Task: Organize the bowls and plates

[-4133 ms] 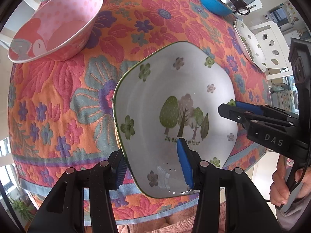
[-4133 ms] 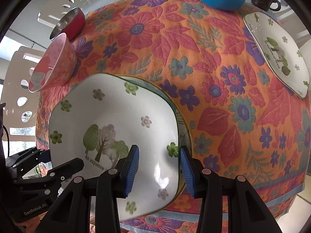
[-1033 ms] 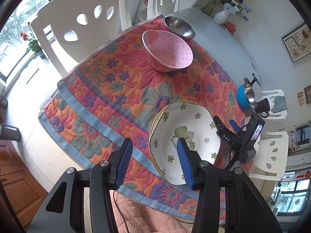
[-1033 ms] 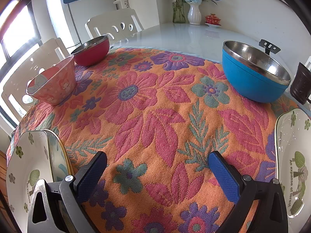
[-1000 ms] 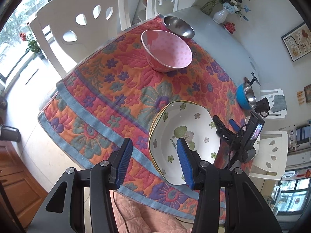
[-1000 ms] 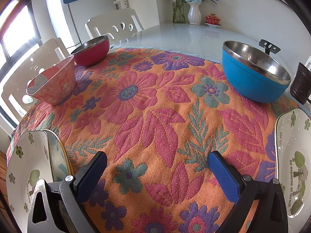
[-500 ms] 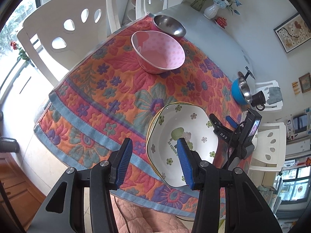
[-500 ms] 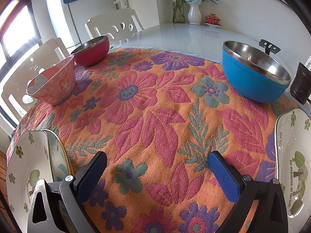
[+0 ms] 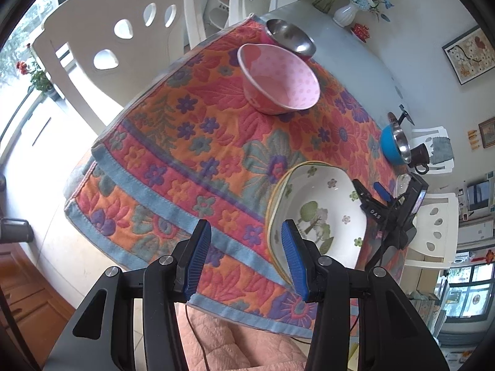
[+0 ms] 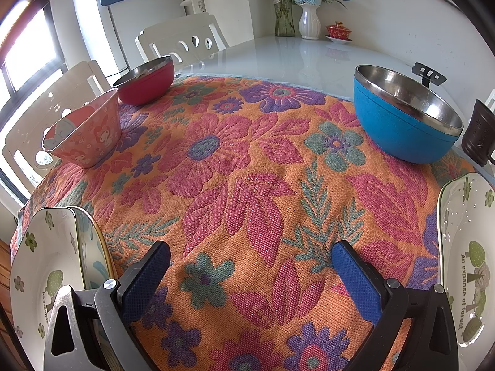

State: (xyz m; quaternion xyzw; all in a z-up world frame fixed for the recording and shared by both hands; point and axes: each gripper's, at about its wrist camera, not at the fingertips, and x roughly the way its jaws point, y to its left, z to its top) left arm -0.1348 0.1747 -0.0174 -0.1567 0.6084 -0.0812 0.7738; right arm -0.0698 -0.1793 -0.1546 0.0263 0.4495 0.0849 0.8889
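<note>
A white tree-print plate (image 9: 318, 213) lies stacked on another plate near the table's front edge; it also shows in the right wrist view (image 10: 43, 266). A second tree-print plate (image 10: 467, 256) lies at the right. A pink bowl (image 9: 278, 78), a red steel bowl (image 10: 145, 80) and a blue steel bowl (image 10: 402, 114) stand further back. My left gripper (image 9: 244, 256) is open and empty, held above the front edge. My right gripper (image 10: 250, 281) is wide open and empty, low over the cloth; it also shows in the left wrist view (image 9: 371, 194).
A floral cloth (image 10: 235, 167) covers the near part of the glass table (image 10: 294, 55). A dark mug (image 10: 479, 133) stands right of the blue bowl. White chairs (image 9: 102, 49) stand around the table. A vase (image 10: 309, 20) and a small red cup stand at the far edge.
My left gripper has let go of the stacked plate, lifted and pulled back, and over the last second tilted towards the far side. My right gripper has opened wide and is still.
</note>
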